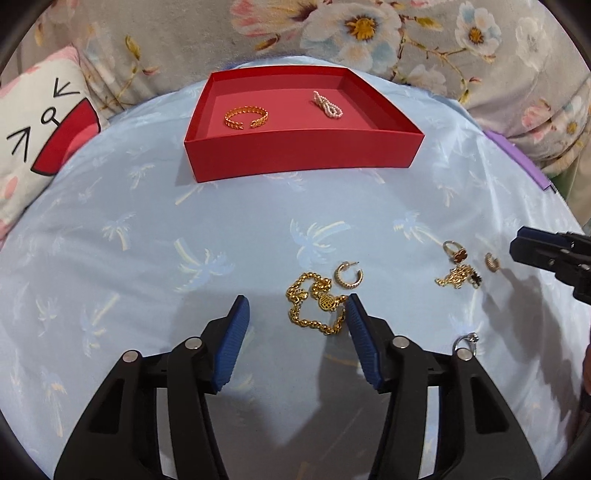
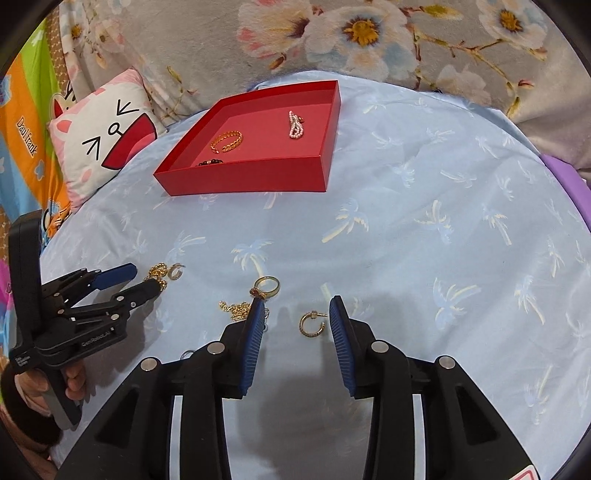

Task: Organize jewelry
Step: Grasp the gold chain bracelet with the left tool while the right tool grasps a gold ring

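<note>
A red tray point(image 1: 295, 155) at the far side of the blue cloth holds a gold bangle point(image 1: 246, 117) and a pearl string point(image 1: 327, 105); the right wrist view also shows a dark bead piece point(image 2: 210, 162) in the tray point(image 2: 240, 177). My left gripper point(image 1: 297, 304) is open and low over a gold chain bracelet point(image 1: 314, 306), its right finger touching the chain. A gold hoop earring point(image 1: 348, 275) lies beside it. My right gripper point(image 2: 297, 308) is open around another gold hoop earring point(image 2: 311, 322). A gold ring point(image 2: 266, 287) and a thin gold chain point(image 2: 238, 309) lie by its left finger.
A small silver ring point(image 1: 467, 339) lies near my left gripper. A cartoon pillow point(image 1: 40, 133) is at the left, floral bedding point(image 1: 369, 33) behind the tray, and a purple edge point(image 1: 521, 158) at the right. The cloth point(image 2: 443, 240) is palm-printed.
</note>
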`<state>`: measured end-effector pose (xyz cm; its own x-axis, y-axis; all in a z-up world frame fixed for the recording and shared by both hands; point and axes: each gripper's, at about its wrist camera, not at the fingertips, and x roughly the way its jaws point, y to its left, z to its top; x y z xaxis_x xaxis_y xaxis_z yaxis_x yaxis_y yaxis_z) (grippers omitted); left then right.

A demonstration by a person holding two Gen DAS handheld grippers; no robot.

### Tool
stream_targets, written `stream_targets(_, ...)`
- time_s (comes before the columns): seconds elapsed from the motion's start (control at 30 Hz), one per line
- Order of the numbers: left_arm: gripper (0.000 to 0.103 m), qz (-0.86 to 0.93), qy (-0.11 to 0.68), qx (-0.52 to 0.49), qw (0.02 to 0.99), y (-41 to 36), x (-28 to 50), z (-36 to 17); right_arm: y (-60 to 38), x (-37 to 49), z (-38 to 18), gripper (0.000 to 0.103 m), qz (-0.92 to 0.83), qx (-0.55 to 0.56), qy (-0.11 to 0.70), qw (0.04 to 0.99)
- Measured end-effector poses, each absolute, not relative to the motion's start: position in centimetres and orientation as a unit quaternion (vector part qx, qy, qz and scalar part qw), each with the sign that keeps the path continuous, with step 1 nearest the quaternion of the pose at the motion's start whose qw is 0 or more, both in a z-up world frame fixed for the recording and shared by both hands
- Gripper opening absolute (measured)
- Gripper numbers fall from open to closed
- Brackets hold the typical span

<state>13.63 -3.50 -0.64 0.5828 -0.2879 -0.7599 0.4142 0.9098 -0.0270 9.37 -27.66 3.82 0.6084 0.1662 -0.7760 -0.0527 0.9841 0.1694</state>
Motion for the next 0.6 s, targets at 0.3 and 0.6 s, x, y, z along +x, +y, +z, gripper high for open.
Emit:
stream_targets(0.3,0.004,-0.221,0.412,0.06,0.882,-3.2,13.5,-0.7,-26.4,9.0,2.8,0.043,0.076,0.05,0.445,0.891)
stream_targets(0.6,0.003,-0.225,0.395,0.027,0.89,-1.8,13.7,0.8,-24.4,9.8,1.4,0.043,0.092,0.036,0.441,0.892)
